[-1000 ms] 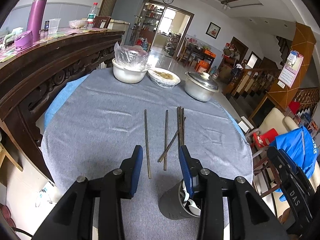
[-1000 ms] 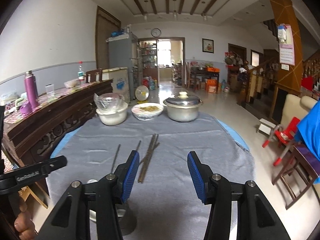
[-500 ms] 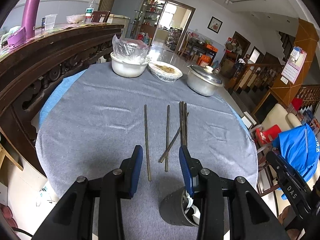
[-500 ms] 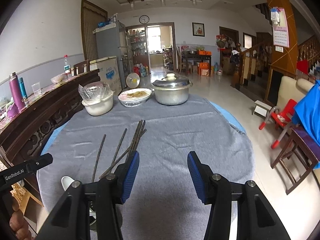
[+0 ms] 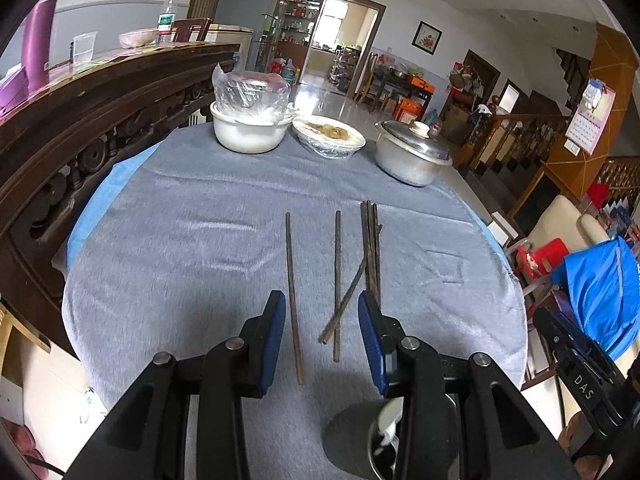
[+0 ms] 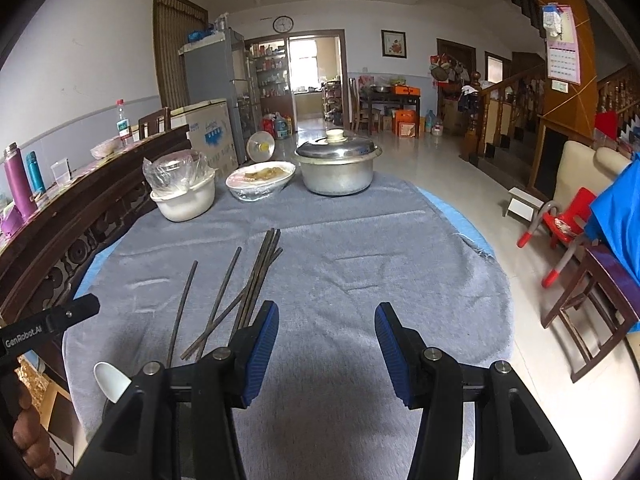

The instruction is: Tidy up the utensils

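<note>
Chopsticks dark, thin, long, loose on grey tablecloth mid-table: one single stick at left, one next to it with another crossing its near end, tight bundle at right. Left gripper jaws apart, nothing between pads, hovering over near ends of the two left sticks. Left wrist view alone shows dark cylindrical holder at near edge, white item inside, partly hidden behind right finger. Right wrist view shows only a white spoon tip poking up there, plus a hand on the left tool at frame edge. Right gripper jaws apart, empty, over bare cloth right of chopsticks. Far side: white bowl with plastic bag, wrapped food plate, lidded metal pot. Carved wooden counter left.
</note>
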Demonstrator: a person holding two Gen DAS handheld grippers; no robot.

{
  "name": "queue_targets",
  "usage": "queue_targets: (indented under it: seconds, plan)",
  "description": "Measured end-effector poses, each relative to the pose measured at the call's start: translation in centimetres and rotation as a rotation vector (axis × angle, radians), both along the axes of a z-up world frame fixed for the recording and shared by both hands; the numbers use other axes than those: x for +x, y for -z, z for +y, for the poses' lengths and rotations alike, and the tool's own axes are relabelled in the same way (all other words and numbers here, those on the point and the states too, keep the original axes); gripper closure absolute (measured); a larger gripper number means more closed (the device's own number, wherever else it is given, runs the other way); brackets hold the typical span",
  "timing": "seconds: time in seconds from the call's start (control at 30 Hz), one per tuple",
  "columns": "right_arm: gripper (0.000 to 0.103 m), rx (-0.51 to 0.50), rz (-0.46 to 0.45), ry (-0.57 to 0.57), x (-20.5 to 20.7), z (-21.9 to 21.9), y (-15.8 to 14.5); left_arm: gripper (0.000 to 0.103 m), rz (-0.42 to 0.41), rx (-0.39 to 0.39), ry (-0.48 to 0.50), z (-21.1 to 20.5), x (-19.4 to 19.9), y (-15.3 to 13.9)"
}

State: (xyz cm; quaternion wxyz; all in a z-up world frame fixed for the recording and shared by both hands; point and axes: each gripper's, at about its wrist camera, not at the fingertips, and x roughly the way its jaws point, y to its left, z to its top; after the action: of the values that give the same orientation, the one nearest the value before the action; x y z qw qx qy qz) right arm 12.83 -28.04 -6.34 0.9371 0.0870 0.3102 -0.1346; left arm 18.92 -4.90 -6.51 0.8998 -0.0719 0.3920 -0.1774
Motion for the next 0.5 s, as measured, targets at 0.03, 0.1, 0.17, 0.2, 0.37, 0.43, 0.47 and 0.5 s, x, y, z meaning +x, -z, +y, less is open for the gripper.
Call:
queue_targets:
  seconds: [0.03,0.1,0.17,0.2,0.37,0.43,0.47,0.5]
  plan:
    - [0.049,0.007,0.005,-0.008,0.4,-0.1,0.1,0.065,0.005,0.009,0.007,-0.1,0.6,0.1]
    - [0.049,0.046,0.022,-0.037,1.5,-0.4,0.6,0.065,0.023,0.027,0.017,0.0,1.8,0.5]
    - [0.049,0.1,0.045,-0.07,2.9,-1.1,1.2,0.065,0.042,0.042,0.026,0.1,3.3,0.9]
    - [0.049,0.126,0.058,-0.08,3.6,-1.4,1.6,0.065,0.062,0.048,0.031,0.3,4.5,1.3]
    - [0.052,0.356,0.152,-0.17,8.7,-3.4,4.8,0.065,0.159,0.057,0.064,0.1,9.1,2.7]
    - [0.058,0.422,0.184,-0.184,10.8,-4.0,6.0,0.065,0.184,0.075,0.08,-0.5,10.9,3.4]
    - [0.058,0.453,0.196,-0.193,11.8,-4.2,6.5,0.065,0.197,0.082,0.088,-0.8,11.8,3.8]
    - [0.058,0.483,0.206,-0.206,12.6,-4.4,6.9,0.065,0.217,0.087,0.095,-1.2,12.9,4.4]
